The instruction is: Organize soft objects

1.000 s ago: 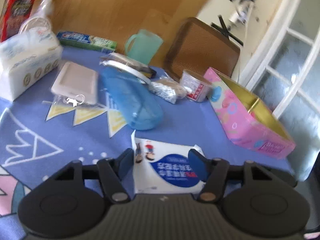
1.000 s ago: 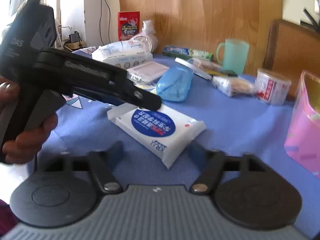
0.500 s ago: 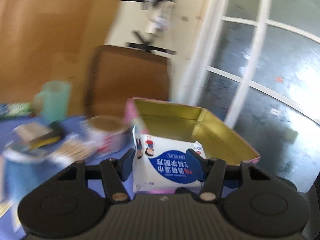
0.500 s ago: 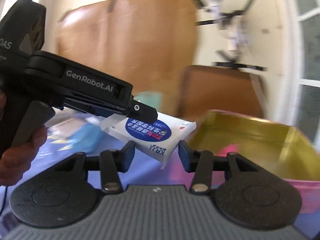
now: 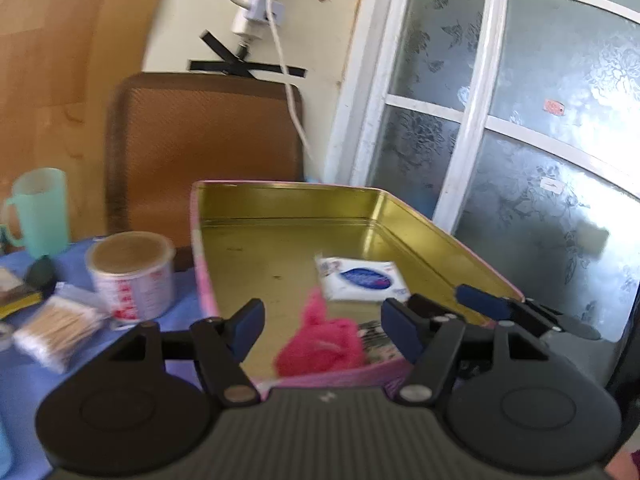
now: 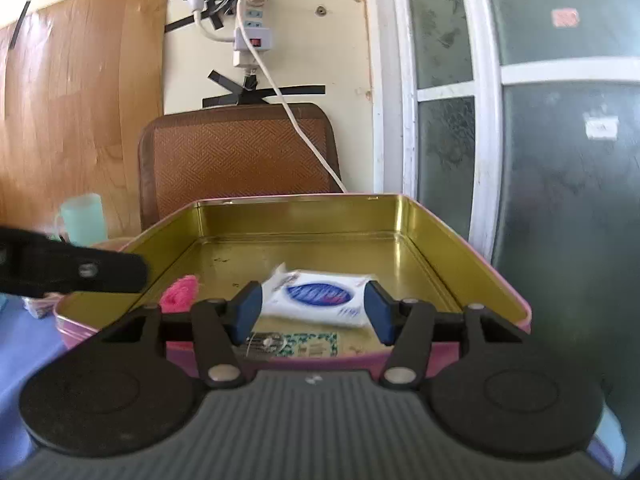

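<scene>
You see the white wipes pack (image 5: 359,279) with its blue oval label lying flat on the gold floor of the open pink tin (image 5: 288,204). Nearer you, a bright pink fluffy item (image 5: 320,344) sits inside the tin's front wall.

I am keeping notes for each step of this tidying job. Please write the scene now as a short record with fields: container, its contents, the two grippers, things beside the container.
container: pink tin, open, gold inside
contents: white wipes pack lying flat; pink fluffy item; patterned flat item at the near wall
left gripper: jaws opening, nothing between them
right gripper: jaws opening, not pressing the pack
beside tin: red-and-white can, cotton swabs, green mug
</scene>
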`<state>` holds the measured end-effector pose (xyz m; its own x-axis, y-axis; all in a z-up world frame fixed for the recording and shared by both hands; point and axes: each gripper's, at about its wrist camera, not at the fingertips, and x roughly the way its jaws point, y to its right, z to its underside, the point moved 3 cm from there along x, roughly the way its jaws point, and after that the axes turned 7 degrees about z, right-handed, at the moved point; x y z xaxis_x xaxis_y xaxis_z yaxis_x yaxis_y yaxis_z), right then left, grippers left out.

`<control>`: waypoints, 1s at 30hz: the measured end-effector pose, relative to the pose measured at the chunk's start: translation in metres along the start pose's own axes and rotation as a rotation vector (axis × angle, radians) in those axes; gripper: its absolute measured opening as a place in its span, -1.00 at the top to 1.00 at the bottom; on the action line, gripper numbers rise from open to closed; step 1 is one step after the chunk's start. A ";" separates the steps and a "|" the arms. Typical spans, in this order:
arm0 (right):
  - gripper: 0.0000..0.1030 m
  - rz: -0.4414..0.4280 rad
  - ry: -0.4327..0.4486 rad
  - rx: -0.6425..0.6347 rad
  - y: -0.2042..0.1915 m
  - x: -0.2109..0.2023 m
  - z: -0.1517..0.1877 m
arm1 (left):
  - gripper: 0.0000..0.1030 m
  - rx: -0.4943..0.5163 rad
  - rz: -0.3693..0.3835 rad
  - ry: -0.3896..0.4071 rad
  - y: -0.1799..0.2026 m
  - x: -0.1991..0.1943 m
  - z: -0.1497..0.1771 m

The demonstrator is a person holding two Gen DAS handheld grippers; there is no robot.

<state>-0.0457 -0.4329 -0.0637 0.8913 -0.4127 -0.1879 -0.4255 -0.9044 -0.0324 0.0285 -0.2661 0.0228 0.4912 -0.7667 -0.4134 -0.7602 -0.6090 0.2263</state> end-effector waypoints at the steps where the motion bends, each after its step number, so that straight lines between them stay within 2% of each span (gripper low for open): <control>1: -0.14 -0.001 0.001 -0.006 -0.002 -0.002 0.002 | -0.34 -0.006 -0.008 0.007 -0.005 -0.007 0.003; 7: -0.12 -0.079 0.045 0.026 -0.022 -0.018 -0.004 | -0.38 -0.060 -0.067 0.056 -0.044 -0.063 0.025; 8: -0.03 -0.106 0.051 0.025 -0.029 -0.022 -0.005 | -0.39 -0.072 -0.084 0.067 -0.053 -0.075 0.031; 9: 0.16 -0.132 0.057 0.021 -0.036 -0.027 -0.007 | -0.42 -0.083 -0.109 0.075 -0.062 -0.086 0.037; 11: 0.36 -0.199 0.065 -0.001 -0.055 -0.036 -0.010 | -0.42 -0.109 -0.179 0.084 -0.085 -0.108 0.050; 14: 0.49 -0.332 0.034 -0.064 -0.091 -0.045 -0.011 | -0.42 -0.166 -0.289 0.098 -0.124 -0.140 0.069; 17: 0.49 -0.454 -0.033 -0.124 -0.129 -0.043 -0.008 | -0.42 -0.210 -0.435 0.107 -0.161 -0.168 0.084; 19: 0.49 -0.531 -0.082 -0.178 -0.160 -0.040 -0.007 | -0.42 -0.272 -0.489 0.138 -0.185 -0.186 0.094; 20: 0.48 -0.569 -0.092 -0.208 -0.176 -0.039 -0.007 | -0.42 -0.316 -0.499 0.158 -0.195 -0.192 0.099; 21: 0.47 -0.601 -0.092 -0.240 -0.192 -0.039 -0.007 | -0.40 -0.387 -0.476 0.185 -0.204 -0.199 0.102; 24: 0.46 -0.658 -0.072 -0.345 -0.247 -0.035 -0.007 | -0.40 -0.459 -0.466 0.270 -0.216 -0.214 0.108; 26: 0.42 -0.681 -0.070 -0.399 -0.282 -0.027 -0.008 | -0.40 -0.468 -0.469 0.268 -0.219 -0.214 0.107; 29: 0.20 -0.699 -0.096 -0.448 -0.324 -0.009 -0.011 | -0.43 -0.429 -0.471 0.261 -0.214 -0.210 0.103; 30: 0.22 -0.693 -0.107 -0.465 -0.332 -0.002 -0.011 | -0.44 -0.413 -0.474 0.261 -0.212 -0.209 0.102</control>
<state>0.0958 -0.1328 -0.0422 0.8976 0.2435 -0.3674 0.3410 -0.9118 0.2289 0.0432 0.0443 -0.0287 0.8571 -0.3899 -0.3368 -0.2377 -0.8792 0.4129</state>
